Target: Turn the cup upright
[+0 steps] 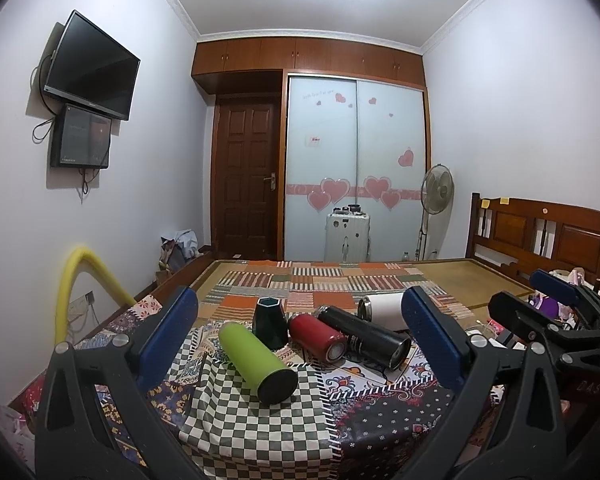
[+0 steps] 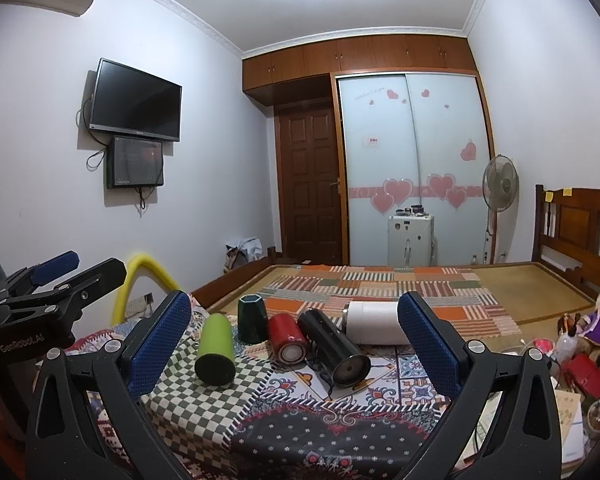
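Note:
Several cups sit on a patchwork cloth in front of me. A lime green cup, a red cup, a black cup and a white cup lie on their sides. A dark green faceted cup stands upright with its mouth up. My left gripper is open and empty, short of the cups. My right gripper is open and empty too, and shows at the right in the left wrist view.
The cloth covers a small table at the foot of a bed with a wooden headboard. Toys and clutter lie to the right. A yellow foam tube arches at the left. A fan and suitcase stand by the wardrobe.

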